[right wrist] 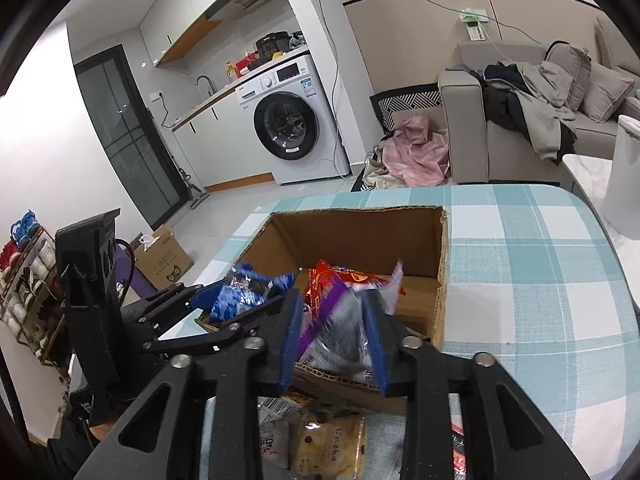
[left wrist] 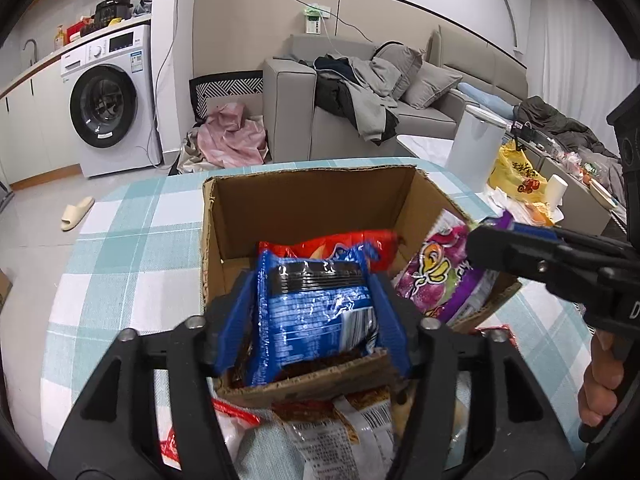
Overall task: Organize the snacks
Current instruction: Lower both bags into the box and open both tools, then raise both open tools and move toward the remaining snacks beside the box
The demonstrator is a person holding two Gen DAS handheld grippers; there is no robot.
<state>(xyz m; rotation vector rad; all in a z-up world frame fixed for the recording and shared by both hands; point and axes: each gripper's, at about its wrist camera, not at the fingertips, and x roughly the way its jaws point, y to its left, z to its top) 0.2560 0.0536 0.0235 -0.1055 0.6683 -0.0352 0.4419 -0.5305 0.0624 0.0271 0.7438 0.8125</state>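
An open cardboard box [left wrist: 304, 200] [right wrist: 360, 236] stands on the checked tablecloth. My left gripper [left wrist: 312, 280] is shut on a blue snack packet [left wrist: 316, 312] and holds it over the box's near edge; the packet also shows in the right wrist view [right wrist: 244, 292]. My right gripper [right wrist: 334, 304] is shut on a purple snack packet [right wrist: 340, 336] over the box's right side; it shows in the left wrist view [left wrist: 436, 276]. A red packet [left wrist: 344, 246] [right wrist: 340, 280] lies inside the box.
Several loose packets [left wrist: 332, 432] [right wrist: 328, 444] lie on the table in front of the box. A white bin [left wrist: 476, 140] and a yellow bag [left wrist: 516, 176] stand beyond the table's right side. A sofa and washing machine are behind.
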